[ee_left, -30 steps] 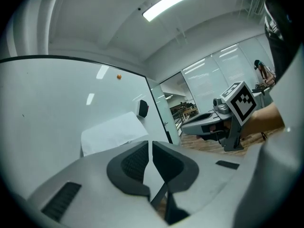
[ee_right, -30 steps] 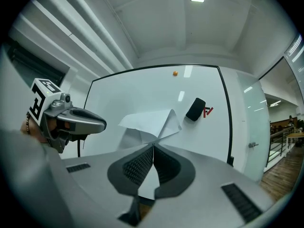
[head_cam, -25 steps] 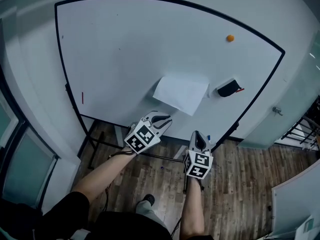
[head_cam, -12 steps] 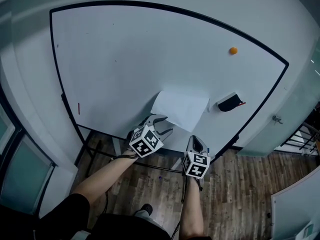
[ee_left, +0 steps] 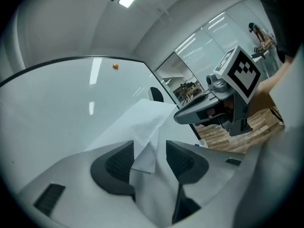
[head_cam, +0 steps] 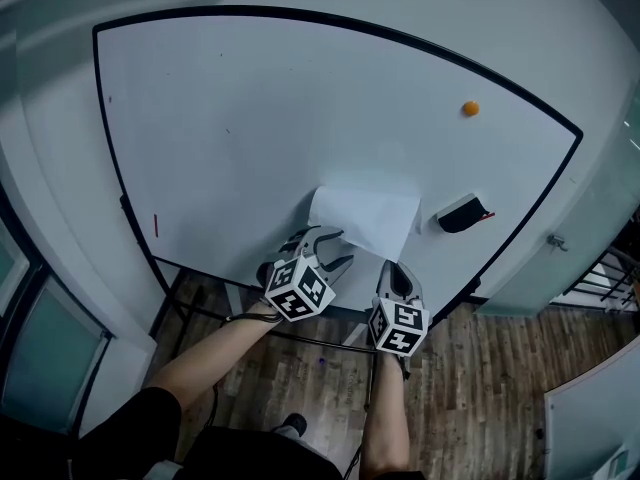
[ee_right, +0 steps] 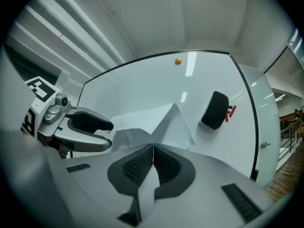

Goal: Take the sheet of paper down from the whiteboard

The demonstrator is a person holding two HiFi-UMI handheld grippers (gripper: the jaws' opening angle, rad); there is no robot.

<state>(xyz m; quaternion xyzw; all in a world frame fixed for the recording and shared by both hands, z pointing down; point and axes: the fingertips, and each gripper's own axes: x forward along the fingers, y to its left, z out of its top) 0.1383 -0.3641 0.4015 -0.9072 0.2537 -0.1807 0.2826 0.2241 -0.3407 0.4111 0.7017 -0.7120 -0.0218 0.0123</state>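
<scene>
A white sheet of paper hangs on the whiteboard, its lower edge pulled out towards me. My right gripper is shut on that lower edge, and in the right gripper view the paper runs between the closed pads. My left gripper is open at the sheet's lower left corner. In the left gripper view that corner hangs loose between the spread pads, and the right gripper shows beside it.
An orange magnet sits high on the board's right side. A black eraser clings to the board just right of the paper. Below the board is its stand over a wooden floor. A glass partition is at the left.
My left gripper's jaws have gone from shut to wide open. Both grippers have shifted a little along the board's lower edge. The right one stays shut on the paper.
</scene>
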